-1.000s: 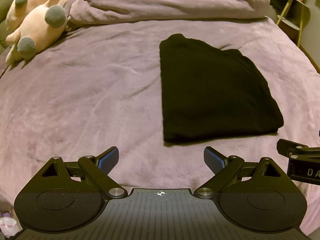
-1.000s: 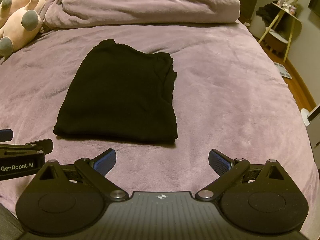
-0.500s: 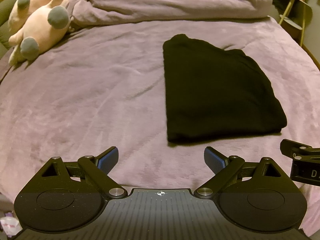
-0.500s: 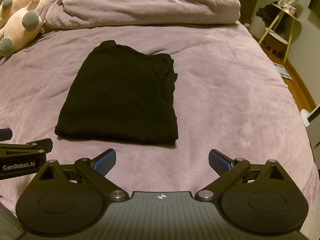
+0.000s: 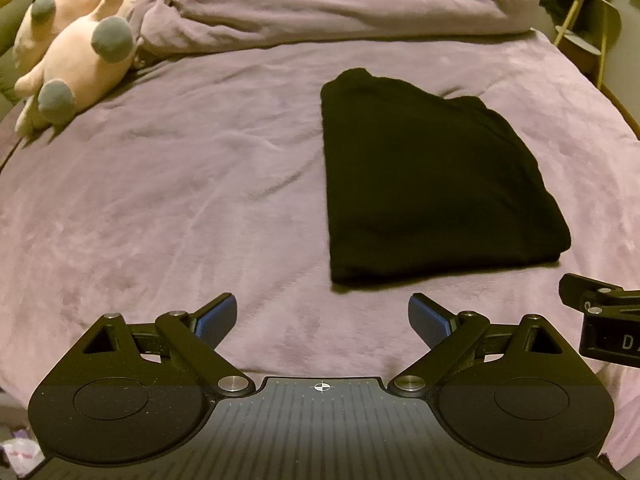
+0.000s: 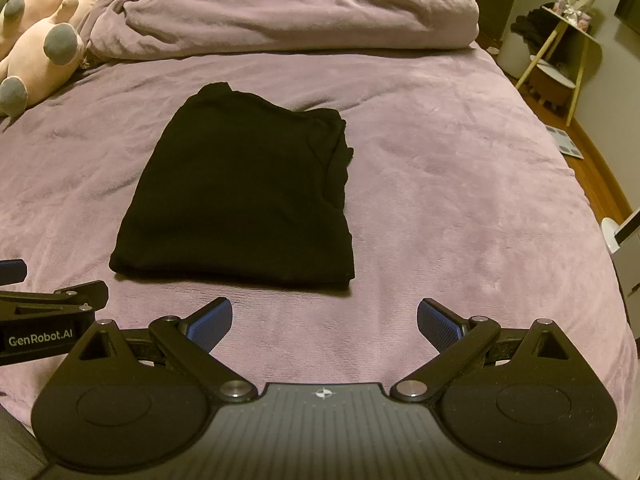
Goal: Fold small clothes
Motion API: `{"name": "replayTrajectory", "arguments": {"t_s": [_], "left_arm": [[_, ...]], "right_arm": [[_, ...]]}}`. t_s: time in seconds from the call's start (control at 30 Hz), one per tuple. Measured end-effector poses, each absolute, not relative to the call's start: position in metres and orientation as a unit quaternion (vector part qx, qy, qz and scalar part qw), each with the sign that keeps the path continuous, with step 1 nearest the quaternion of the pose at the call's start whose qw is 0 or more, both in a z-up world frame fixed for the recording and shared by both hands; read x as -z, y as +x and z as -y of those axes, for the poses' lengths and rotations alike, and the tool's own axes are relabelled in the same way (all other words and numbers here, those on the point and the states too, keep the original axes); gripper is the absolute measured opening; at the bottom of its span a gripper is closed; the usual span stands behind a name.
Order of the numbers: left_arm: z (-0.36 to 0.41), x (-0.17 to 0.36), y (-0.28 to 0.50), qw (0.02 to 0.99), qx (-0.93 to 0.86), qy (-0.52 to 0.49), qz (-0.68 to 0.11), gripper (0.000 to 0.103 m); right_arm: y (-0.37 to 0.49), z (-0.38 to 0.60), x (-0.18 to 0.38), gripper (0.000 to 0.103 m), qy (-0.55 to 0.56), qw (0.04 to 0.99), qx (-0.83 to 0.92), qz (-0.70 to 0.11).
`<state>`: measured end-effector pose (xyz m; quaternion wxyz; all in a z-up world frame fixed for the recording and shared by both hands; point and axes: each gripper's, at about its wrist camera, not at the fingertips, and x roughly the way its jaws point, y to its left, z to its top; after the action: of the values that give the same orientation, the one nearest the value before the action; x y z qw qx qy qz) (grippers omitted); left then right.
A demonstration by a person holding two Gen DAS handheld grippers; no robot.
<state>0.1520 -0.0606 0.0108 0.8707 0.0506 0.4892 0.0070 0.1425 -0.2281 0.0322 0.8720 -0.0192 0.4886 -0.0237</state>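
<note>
Lying flat on the bed (image 5: 160, 200), the black garment (image 5: 432, 184) is folded into a compact rectangle, and we see it from both wrist views (image 6: 240, 196). In the left wrist view it sits ahead and to the right of centre; in the right wrist view it sits ahead and a little to the left. Its near edge is a straight fold, while its far right side shows bunched, stacked layers. It rests on the mauve plush cover of the bed, apart from everything else.

We hold the left tongs (image 5: 322, 316) just short of the garment's near edge, spread wide with nothing between the blue pads (image 5: 216, 316). The right tongs (image 6: 324, 320) sit the same way, wide apart and empty, their blue pads (image 6: 438, 322) over bare cover near the garment's front edge. Neither pair touches the cloth. Each pair shows at the edge of the other's view, so we have them side by side.

Further out, a rumpled duvet (image 6: 300, 8) in the same mauve lies heaped across the far end of the bed. Pink plush toys (image 5: 72, 56) with grey feet lie at the far left corner. Beyond the bed's right side stands a small side table (image 6: 560, 48) with items on top, on a wooden floor (image 6: 592, 168).
</note>
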Motion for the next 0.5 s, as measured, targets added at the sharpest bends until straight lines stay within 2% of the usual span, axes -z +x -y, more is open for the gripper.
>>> {"name": "replayTrajectory", "arguments": {"t_s": [0.5], "left_arm": [[0.0618, -0.0124, 0.1507, 0.874, -0.005, 0.046, -0.484, 0.097]], "right_arm": [[0.1409, 0.2273, -0.0338, 0.099, -0.022, 0.873, 0.024, -0.487]]}}
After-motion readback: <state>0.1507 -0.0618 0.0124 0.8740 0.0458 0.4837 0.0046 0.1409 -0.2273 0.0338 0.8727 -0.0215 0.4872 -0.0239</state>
